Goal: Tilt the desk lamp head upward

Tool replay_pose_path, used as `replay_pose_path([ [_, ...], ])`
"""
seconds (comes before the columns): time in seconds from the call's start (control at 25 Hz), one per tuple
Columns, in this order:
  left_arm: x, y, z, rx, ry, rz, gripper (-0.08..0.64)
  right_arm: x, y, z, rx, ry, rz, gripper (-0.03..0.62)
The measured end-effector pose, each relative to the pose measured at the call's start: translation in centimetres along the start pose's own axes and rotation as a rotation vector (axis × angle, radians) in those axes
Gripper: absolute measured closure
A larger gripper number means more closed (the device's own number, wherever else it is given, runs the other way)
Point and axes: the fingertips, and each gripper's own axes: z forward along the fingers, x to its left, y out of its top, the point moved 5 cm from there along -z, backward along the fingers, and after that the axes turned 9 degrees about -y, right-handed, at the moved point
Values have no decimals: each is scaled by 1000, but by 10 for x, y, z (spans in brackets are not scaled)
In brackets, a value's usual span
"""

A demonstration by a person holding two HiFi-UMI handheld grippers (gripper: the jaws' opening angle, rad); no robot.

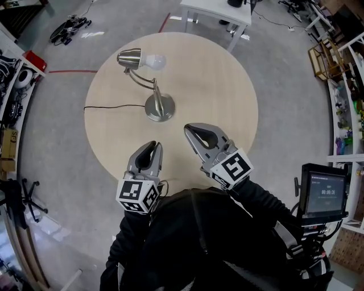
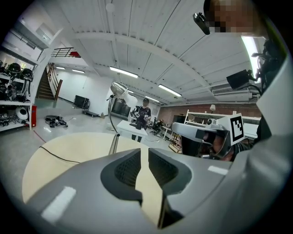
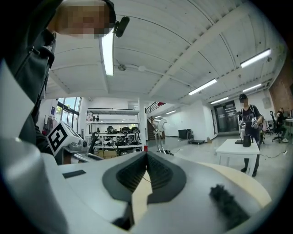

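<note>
A brushed-metal desk lamp (image 1: pixel 149 85) stands on the left half of the round wooden table (image 1: pixel 216 85). Its head (image 1: pixel 129 58) and white bulb (image 1: pixel 153 61) lie roughly level, pointing right, and its round base (image 1: pixel 159 108) sits near the table's middle. Both grippers hover at the near edge, apart from the lamp. My left gripper (image 1: pixel 154 146) has a narrow gap between its jaws and nothing in it. My right gripper (image 1: pixel 191 132) is shut on nothing. The lamp (image 2: pixel 118 93) shows far ahead in the left gripper view, and small (image 3: pixel 160 125) in the right gripper view.
The lamp's black cord (image 1: pixel 108 107) runs left off the table. A white table (image 1: pixel 219 11) stands behind, with a person (image 2: pixel 144 109) beside it. A monitor (image 1: pixel 323 194) is at my right, shelves (image 1: pixel 341 85) further right, an office chair (image 1: pixel 28 199) at left.
</note>
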Motion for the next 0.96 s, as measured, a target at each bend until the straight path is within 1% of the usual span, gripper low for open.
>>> replay_pose_path([
  [0.28,4,-4,2,5,8,-4,506,-1,0,1,-15,0,-21,586],
  [0.44,3,-8,5,22,3,-19,506,-5,-3,2,-14,-13,-14,587],
  [0.96,2,-11,8,33,-7,-18,506,-6,-3,2,-15,-18,-12,586],
])
